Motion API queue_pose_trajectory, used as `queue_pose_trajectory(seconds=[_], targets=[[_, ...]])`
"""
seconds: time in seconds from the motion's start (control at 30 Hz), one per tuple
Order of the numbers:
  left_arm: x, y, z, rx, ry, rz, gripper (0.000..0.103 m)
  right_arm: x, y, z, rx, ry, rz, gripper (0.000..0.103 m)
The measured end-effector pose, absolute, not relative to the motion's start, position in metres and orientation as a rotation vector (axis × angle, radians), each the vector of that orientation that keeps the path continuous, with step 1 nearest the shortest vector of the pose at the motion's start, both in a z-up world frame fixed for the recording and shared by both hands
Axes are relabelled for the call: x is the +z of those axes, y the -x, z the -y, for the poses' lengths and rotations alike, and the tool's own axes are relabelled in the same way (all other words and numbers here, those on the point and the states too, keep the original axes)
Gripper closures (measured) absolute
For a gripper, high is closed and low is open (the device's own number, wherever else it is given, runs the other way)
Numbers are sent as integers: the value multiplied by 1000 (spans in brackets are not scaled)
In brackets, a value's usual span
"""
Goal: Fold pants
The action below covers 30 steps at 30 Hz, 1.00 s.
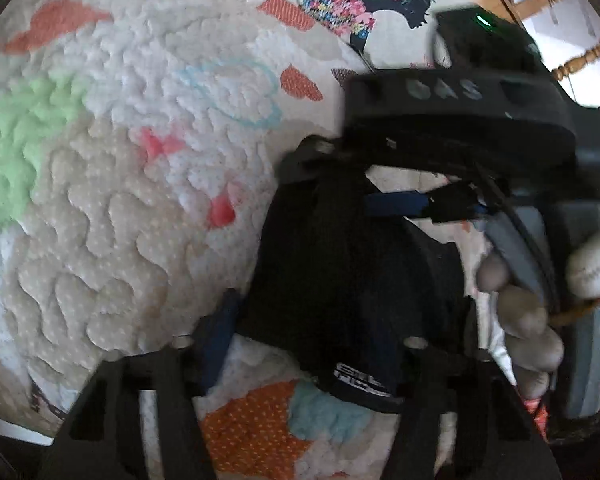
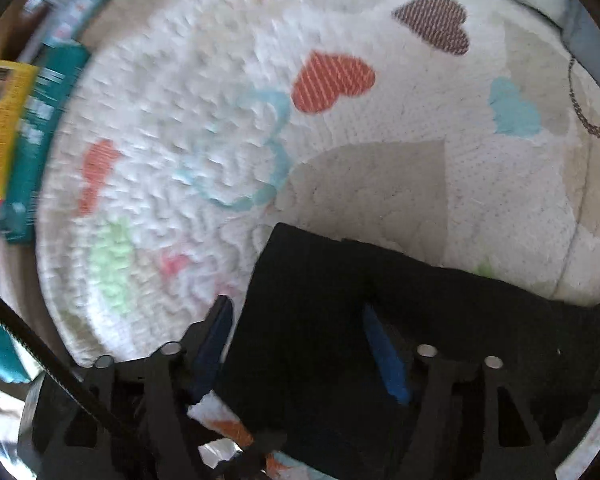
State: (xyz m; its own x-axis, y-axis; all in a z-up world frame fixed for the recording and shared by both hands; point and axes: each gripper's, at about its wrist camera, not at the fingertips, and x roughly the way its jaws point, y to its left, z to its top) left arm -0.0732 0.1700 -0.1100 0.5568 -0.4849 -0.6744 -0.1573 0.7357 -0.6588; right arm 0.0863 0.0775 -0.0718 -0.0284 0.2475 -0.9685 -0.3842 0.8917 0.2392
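The black pants [image 1: 340, 280] lie in a folded bundle on the white quilt [image 1: 120, 200] with coloured hearts. My left gripper [image 1: 316, 344] is shut on the bundle: the cloth fills the gap between its fingers, and a white logo label shows near the right finger. My right gripper [image 1: 328, 184] reaches in from the upper right, with a hand [image 1: 528, 320] around its handle. In the right wrist view the right gripper [image 2: 300, 348] points down over the pants [image 2: 420, 320] and is open. Its left pad is off the cloth's edge and its right pad is above the cloth, neither pressing.
A pillow [image 1: 360, 4] with a colourful print lies at the quilt's far side, with wooden chair rails [image 1: 580, 60] behind it. Teal and yellow boxes [image 2: 32, 120] stand along the quilt's [image 2: 380, 184] left edge. A black cable [image 2: 20, 332] crosses the lower left.
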Motion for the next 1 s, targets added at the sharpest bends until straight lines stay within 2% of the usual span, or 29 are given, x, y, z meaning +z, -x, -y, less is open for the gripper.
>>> queue_pose_trajectory(seconds=[0.07,0.17,0.27,0.3,0.4,0.5,0.83,1.0], targets=[[-114,74,-174,-233,788,-988,59,-77,-87,-91,497,192,-1542,13],[-116,74,-176,-257,817,-992,66,-86,-84,-109,454,346,-1555,13],[-114,73,-174,-270,822,-987,69,-90,-75,-120,397,488,-1509,29],[-112,74,-173,-273,820,-984,69,-87,-71,-121,393,501,-1487,37],[-105,73,-165,-301,819,-963,71,-70,-62,-111,405,470,-1430,53],[-92,75,-150,-331,781,-937,73,-48,-56,-83,434,354,-1385,61],[-55,77,-76,-502,685,-867,74,12,-36,17,456,50,-1233,65],[-43,77,-26,-599,634,-863,74,23,-12,87,436,-114,-1173,65]])
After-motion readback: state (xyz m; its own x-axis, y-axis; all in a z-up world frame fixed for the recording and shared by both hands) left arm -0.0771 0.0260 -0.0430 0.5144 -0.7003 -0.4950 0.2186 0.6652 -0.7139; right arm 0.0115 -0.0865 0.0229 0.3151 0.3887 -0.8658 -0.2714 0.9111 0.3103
